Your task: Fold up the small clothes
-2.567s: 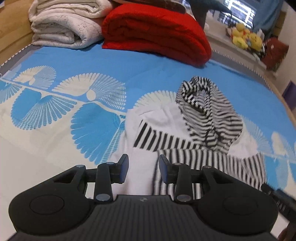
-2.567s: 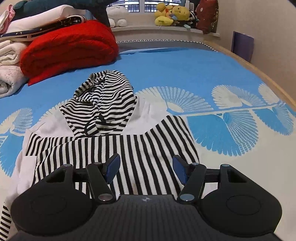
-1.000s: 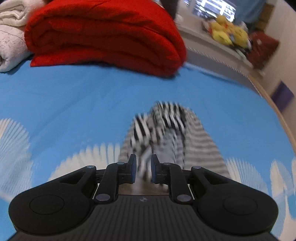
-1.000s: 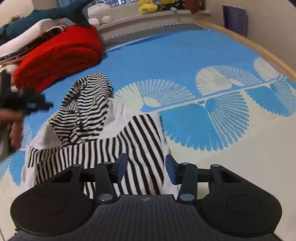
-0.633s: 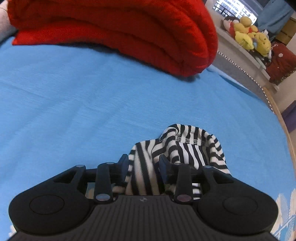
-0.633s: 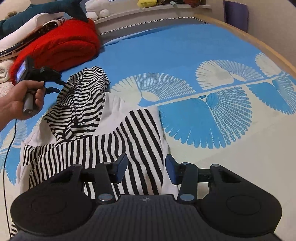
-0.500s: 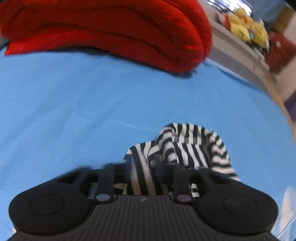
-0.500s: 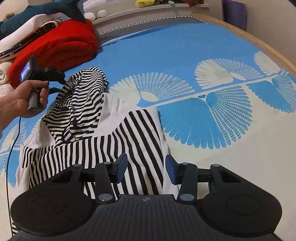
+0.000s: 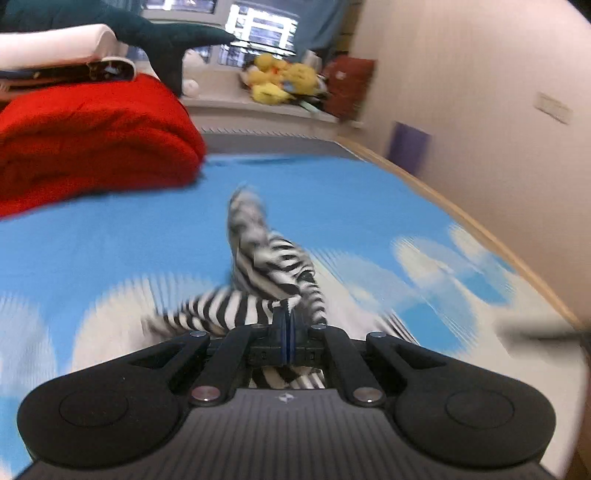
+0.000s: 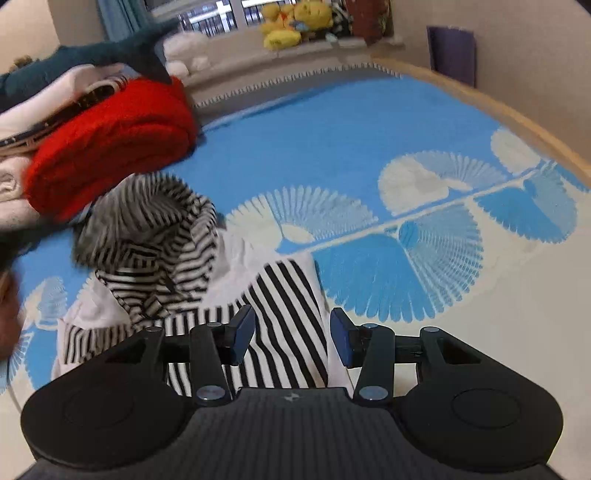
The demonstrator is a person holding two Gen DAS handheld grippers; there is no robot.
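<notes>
A small black-and-white striped hoodie (image 10: 280,295) lies on the blue patterned bed cover (image 10: 332,140). In the left wrist view my left gripper (image 9: 287,325) is shut on the striped hood (image 9: 258,258), which hangs lifted and blurred in front of the pads. In the right wrist view the hood (image 10: 147,221) stands raised and bunched above the white chest part. My right gripper (image 10: 291,332) hovers open over the striped lower body, nothing between its fingers. A blurred hand (image 10: 7,306) shows at the left edge.
A folded red blanket (image 10: 110,144) and white bedding (image 10: 11,184) are stacked at the far left, with a dark plush shark (image 10: 92,55) on top. Yellow plush toys (image 10: 295,22) sit on the windowsill. The bed's wooden edge (image 10: 517,118) runs along the right by the wall.
My left gripper closed on the hood and pulled it up and back toward the hoodie's body, swinging its view to the right. The right gripper rose slightly, staying open.
</notes>
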